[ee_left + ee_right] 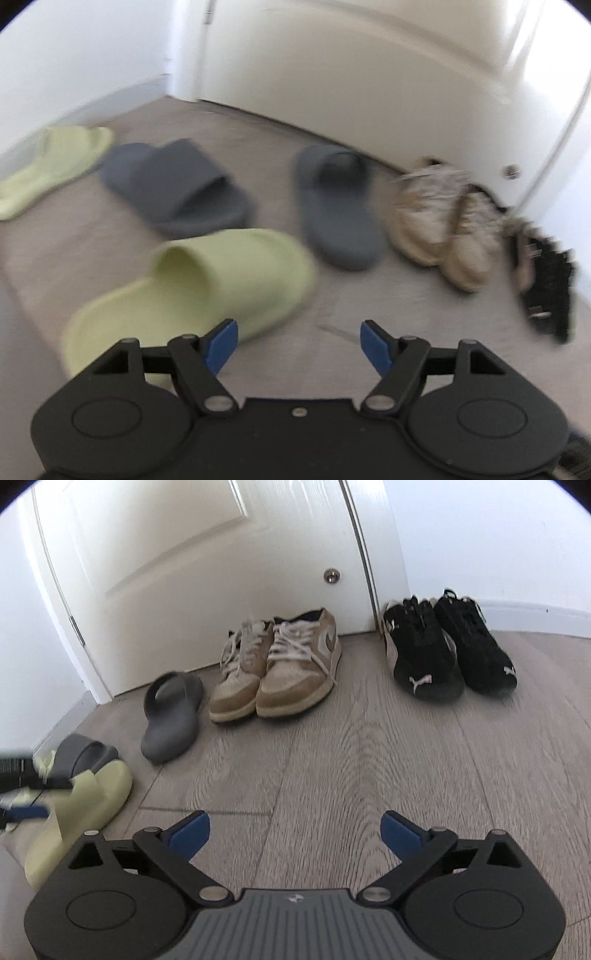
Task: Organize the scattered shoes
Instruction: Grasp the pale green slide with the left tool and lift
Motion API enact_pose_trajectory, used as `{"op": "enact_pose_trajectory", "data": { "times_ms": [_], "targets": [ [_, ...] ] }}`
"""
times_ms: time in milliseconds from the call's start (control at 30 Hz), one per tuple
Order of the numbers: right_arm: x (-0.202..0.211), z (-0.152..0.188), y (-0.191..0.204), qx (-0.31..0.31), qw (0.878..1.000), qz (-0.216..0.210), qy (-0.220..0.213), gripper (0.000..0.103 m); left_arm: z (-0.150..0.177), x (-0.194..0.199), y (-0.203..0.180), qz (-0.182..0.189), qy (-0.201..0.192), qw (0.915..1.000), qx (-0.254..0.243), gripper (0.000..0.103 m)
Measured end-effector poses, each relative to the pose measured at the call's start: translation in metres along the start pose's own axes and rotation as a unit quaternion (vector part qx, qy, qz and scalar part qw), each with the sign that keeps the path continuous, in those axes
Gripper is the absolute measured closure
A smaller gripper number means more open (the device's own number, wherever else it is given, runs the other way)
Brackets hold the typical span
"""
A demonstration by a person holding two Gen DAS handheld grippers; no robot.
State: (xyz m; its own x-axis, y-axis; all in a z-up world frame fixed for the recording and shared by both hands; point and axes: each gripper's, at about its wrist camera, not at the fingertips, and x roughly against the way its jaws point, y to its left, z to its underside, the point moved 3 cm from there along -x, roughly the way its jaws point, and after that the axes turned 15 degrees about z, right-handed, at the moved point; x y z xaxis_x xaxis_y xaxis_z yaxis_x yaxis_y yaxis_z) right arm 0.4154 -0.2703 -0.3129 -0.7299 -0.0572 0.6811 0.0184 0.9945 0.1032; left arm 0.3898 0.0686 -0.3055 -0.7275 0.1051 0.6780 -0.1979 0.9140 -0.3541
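My left gripper (299,343) is open over bare floor, and its left pad (221,345) sits just in front of the near green slide (192,284). A second green slide (51,166) lies far left by the wall. Two grey slides (177,188) (336,206) lie apart beyond. My right gripper (295,830) is open with only floor between its fingers. In the right wrist view, a grey slide (173,716) lies beside the tan sneakers (277,668). The other grey slide (85,755) is half hidden behind a green slide (92,794).
Tan sneakers (439,225) stand paired against the white door (221,554), and black sneakers (447,646) are paired at the wall to its right. The left wrist view is blurred. Wood floor (351,757) stretches ahead of the right gripper. The left gripper (22,797) shows at that view's left edge.
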Motion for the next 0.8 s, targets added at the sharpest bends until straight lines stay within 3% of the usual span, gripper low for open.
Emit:
{"op": "enact_pose_trajectory", "data": {
  "times_ms": [167,233,267,400,533,667,800],
  "targets": [
    [-0.002,0.003,-0.005,-0.002,1.0,0.002,0.007,0.004,-0.009,-0.021,0.03,-0.018,-0.017,0.9996,0.008,0.034],
    [-0.003,0.003,-0.006,0.0,1.0,0.004,0.009,0.004,-0.012,-0.031,0.028,-0.01,-0.013,0.9998,-0.009,0.045],
    [-0.004,0.004,-0.006,-0.001,1.0,0.005,0.009,0.004,-0.014,-0.038,0.026,-0.005,-0.009,0.9998,-0.02,0.058],
    [-0.005,0.003,-0.006,-0.002,1.0,0.005,0.009,0.004,-0.012,-0.051,0.012,0.002,0.005,0.9985,-0.054,0.081],
    [-0.006,0.003,-0.01,-0.007,1.0,0.005,0.011,0.004,-0.001,-0.052,-0.015,0.063,0.028,0.9956,-0.064,0.089],
    [-0.006,0.002,-0.022,-0.012,1.0,0.013,0.014,0.004,0.024,-0.059,-0.068,0.121,0.065,0.9815,-0.134,0.092],
    [-0.001,0.0,-0.042,-0.019,0.999,0.03,0.01,0.004,0.04,-0.072,-0.121,0.164,0.091,0.9673,-0.17,0.093]
  ]
}}
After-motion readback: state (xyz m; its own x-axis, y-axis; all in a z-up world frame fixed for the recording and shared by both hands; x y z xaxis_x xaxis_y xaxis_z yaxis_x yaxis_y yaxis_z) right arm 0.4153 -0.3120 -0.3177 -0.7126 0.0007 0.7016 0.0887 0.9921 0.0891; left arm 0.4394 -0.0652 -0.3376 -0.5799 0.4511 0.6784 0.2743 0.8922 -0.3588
